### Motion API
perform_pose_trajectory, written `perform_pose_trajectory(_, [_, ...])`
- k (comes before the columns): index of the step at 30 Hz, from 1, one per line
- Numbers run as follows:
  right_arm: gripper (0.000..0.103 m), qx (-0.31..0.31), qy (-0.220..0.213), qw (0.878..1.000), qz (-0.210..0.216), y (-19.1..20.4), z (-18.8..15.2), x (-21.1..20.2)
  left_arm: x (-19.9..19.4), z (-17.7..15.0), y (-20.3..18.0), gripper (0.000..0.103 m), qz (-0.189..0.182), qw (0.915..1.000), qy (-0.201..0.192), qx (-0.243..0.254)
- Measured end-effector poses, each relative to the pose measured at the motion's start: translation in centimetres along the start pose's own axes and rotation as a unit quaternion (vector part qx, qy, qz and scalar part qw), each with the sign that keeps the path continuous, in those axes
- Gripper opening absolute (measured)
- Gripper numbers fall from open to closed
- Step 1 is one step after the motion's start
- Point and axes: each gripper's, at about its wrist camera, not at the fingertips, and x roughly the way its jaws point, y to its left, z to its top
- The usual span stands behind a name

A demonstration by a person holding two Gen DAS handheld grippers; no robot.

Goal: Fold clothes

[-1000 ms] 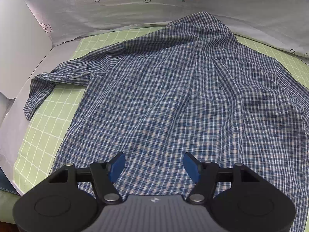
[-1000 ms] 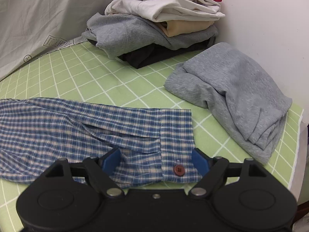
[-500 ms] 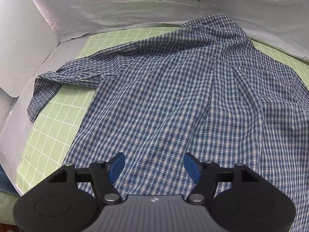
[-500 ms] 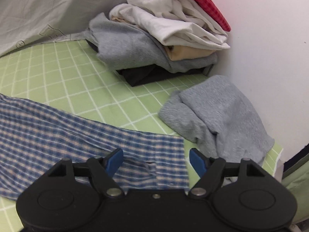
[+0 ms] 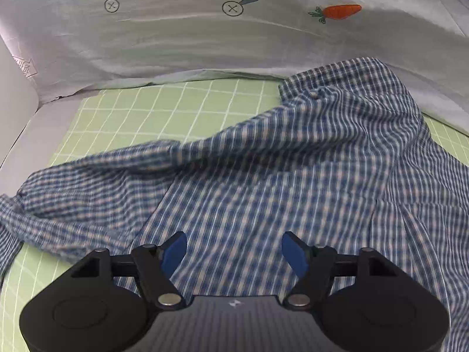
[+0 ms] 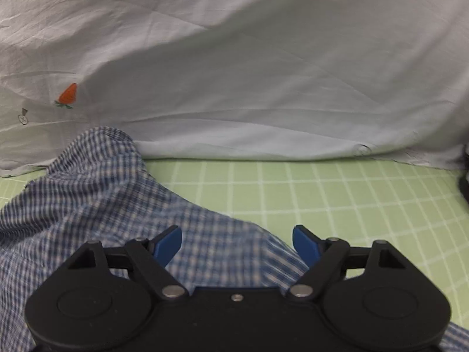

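A blue and white checked shirt [image 5: 293, 176] lies spread on a green gridded mat [image 5: 164, 114], collar toward the back. Its left sleeve [image 5: 76, 193] stretches out to the left. My left gripper [image 5: 234, 252] is open and empty, low over the shirt's body near the left armhole. In the right wrist view the same shirt [image 6: 96, 196] fills the lower left, with its right shoulder edge sloping down across the mat [image 6: 337, 193]. My right gripper [image 6: 236, 248] is open and empty, just above the shirt's right shoulder area.
A grey sheet with carrot and button prints [image 5: 205, 35] rises behind the mat, also in the right wrist view [image 6: 263, 73]. A white panel [image 5: 14, 94] stands at the far left. A dark object [image 6: 464, 187] shows at the right edge.
My left gripper moved forward and left over the shirt toward the armhole. My right gripper swung left, away from the cuff and clothes pile, and now faces the shirt's right shoulder and the back sheet.
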Motion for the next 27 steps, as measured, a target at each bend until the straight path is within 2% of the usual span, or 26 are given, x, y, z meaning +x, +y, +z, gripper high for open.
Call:
perform_pose_trajectory(4, [0.082,-0.016,-0.002,0.996,0.089,4.2,3.8,6.2,3.7,3.5,-0.7,0.072,-0.004,0.9998,-0.018,-0.008])
perform_pose_trajectory(6, [0.081,-0.009,0.014,0.992,0.127,5.3,4.7,8.5,5.0,4.7,-0.7,0.076,-0.001,0.9996,-0.025,-0.015])
perform_pose_trajectory(8, [0.075,-0.004,0.037,0.986,0.163,6.3,5.6,10.7,6.1,5.7,-0.4,0.078,-0.007,0.9988,-0.033,-0.035])
perform_pose_trajectory(9, [0.066,-0.001,0.048,0.983,0.178,6.8,5.9,11.7,6.4,6.0,-0.2,0.080,-0.010,0.9983,-0.036,-0.045])
perform_pose_trajectory(10, [0.048,0.002,0.058,0.981,0.185,7.0,6.0,12.4,6.7,6.3,0.0,0.081,-0.010,0.9979,-0.040,-0.050])
perform_pose_trajectory(11, [0.037,0.007,0.061,0.980,0.190,7.1,6.0,12.9,6.9,6.6,0.0,0.082,-0.008,0.9977,-0.044,-0.051])
perform_pose_trajectory(12, [0.017,0.010,0.056,0.979,0.198,7.1,6.1,13.2,7.2,6.9,0.0,0.082,-0.006,0.9975,-0.048,-0.052])
perform_pose_trajectory(13, [0.010,0.011,0.044,0.978,0.205,7.2,6.3,13.3,7.4,7.2,0.0,0.082,-0.004,0.9972,-0.053,-0.052])
perform_pose_trajectory(16, [0.008,-0.007,0.006,0.982,0.187,7.8,7.4,13.7,8.1,8.1,0.0,0.084,0.002,0.9967,-0.067,-0.047])
perform_pose_trajectory(18, [0.007,-0.020,0.005,0.983,0.184,8.3,7.7,14.4,8.8,8.7,0.1,0.090,0.010,0.9961,-0.074,-0.047])
perform_pose_trajectory(21, [0.007,-0.041,-0.002,0.984,0.174,9.1,7.0,14.0,9.2,9.3,0.5,0.092,0.013,0.9953,-0.074,-0.060])
perform_pose_trajectory(23, [0.016,-0.050,-0.006,0.986,0.162,9.4,6.6,13.3,8.9,9.4,0.5,0.091,0.015,0.9956,-0.075,-0.055])
perform_pose_trajectory(24, [0.028,-0.050,-0.008,0.987,0.151,9.3,6.4,12.7,8.3,9.3,0.5,0.091,0.017,0.9953,-0.080,-0.052])
perform_pose_trajectory(25, [0.055,-0.054,-0.016,0.989,0.134,9.3,6.1,11.7,7.5,9.1,0.7,0.091,0.018,0.9947,-0.087,-0.051])
perform_pose_trajectory(27, [0.091,-0.067,-0.047,0.992,0.092,9.3,5.3,9.1,5.8,8.7,1.1,0.091,0.018,0.9935,-0.101,-0.051])
